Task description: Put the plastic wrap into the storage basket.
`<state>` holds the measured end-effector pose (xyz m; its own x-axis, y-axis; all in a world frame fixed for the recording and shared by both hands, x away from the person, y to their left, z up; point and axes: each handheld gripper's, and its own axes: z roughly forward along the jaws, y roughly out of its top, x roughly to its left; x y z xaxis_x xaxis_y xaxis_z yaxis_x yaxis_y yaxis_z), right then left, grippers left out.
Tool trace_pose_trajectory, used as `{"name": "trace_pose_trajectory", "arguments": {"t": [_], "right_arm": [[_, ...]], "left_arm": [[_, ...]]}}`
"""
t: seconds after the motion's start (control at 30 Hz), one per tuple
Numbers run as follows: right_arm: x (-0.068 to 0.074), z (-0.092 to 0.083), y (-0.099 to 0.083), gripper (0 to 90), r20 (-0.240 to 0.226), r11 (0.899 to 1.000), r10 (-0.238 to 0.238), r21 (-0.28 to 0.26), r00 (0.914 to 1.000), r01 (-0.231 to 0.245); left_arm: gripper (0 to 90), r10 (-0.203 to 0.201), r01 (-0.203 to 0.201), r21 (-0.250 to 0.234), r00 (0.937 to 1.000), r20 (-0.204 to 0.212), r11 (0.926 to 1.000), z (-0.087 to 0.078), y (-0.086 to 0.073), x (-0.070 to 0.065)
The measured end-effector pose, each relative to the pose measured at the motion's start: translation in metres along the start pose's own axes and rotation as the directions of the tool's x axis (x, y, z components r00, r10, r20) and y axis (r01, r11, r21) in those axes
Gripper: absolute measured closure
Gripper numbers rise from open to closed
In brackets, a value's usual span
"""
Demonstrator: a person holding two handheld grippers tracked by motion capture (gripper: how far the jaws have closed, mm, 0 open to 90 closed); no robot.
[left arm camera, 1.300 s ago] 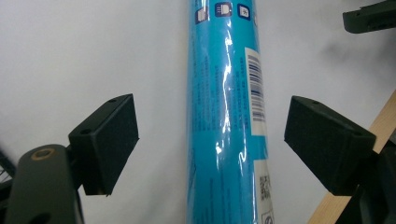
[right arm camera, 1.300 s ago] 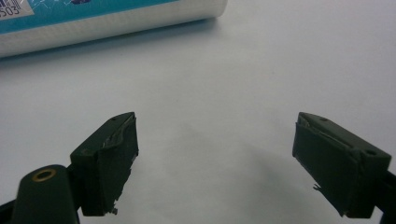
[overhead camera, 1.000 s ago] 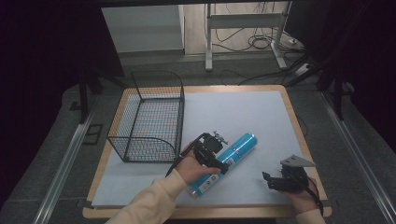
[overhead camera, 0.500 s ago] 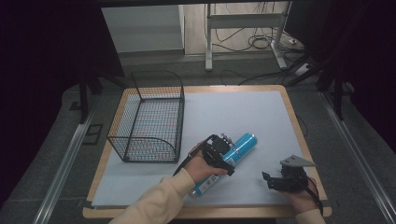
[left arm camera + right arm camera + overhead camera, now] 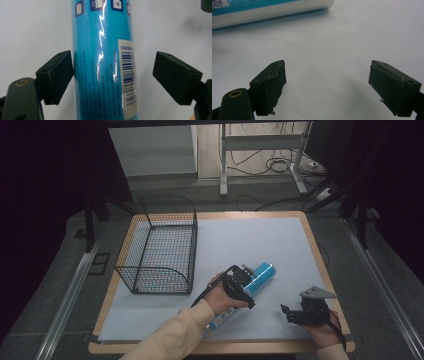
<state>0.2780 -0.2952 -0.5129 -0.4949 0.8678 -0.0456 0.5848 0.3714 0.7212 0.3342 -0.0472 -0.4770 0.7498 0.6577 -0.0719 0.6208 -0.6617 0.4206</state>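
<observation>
Left tongs (image 5: 113,75) lower, astride tube (image 5: 103,60)

One blue tube (image 5: 251,286), one wire basket (image 5: 159,249)

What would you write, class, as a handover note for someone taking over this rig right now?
Left gripper: open, astride the blue tube; one of its fingers is at the tube's side, the other stands clear.
Right gripper: open, empty, over the white mat.
Tube: lying flat on the mat, right of the wire basket.
Done: left gripper lined up on the tube.
Left: probably grip and lift it, perhaps into the basket.
</observation>
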Motion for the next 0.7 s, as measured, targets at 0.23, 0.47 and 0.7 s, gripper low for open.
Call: {"name": "trace_pose_trajectory", "arguments": {"t": [0.23, 0.47, 0.7], "right_arm": [[0.001, 0.000, 0.000, 14.6, -0.001, 1.000, -0.003, 0.002, 1.0000, 0.003], [0.000, 0.000, 0.000, 14.8, 0.000, 1.000, -0.003, -0.003, 1.0000, 0.003], [0.000, 0.000, 0.000, 14.9, 0.004, 1.000, -0.008, -0.002, 1.0000, 0.008]], "left_arm": [[16.3, 0.000, 0.000, 0.039, 1.0000, -0.009, 0.9992, 0.008, 0.002, 0.003], [16.7, -0.018, 0.019, 0.077, 0.9998, -0.007, 0.9969, 0.021, 0.002, 0.005], [22.5, -0.052, 0.053, 0.090, 0.9985, -0.017, 0.9945, 0.023, 0.002, 0.005]]}}
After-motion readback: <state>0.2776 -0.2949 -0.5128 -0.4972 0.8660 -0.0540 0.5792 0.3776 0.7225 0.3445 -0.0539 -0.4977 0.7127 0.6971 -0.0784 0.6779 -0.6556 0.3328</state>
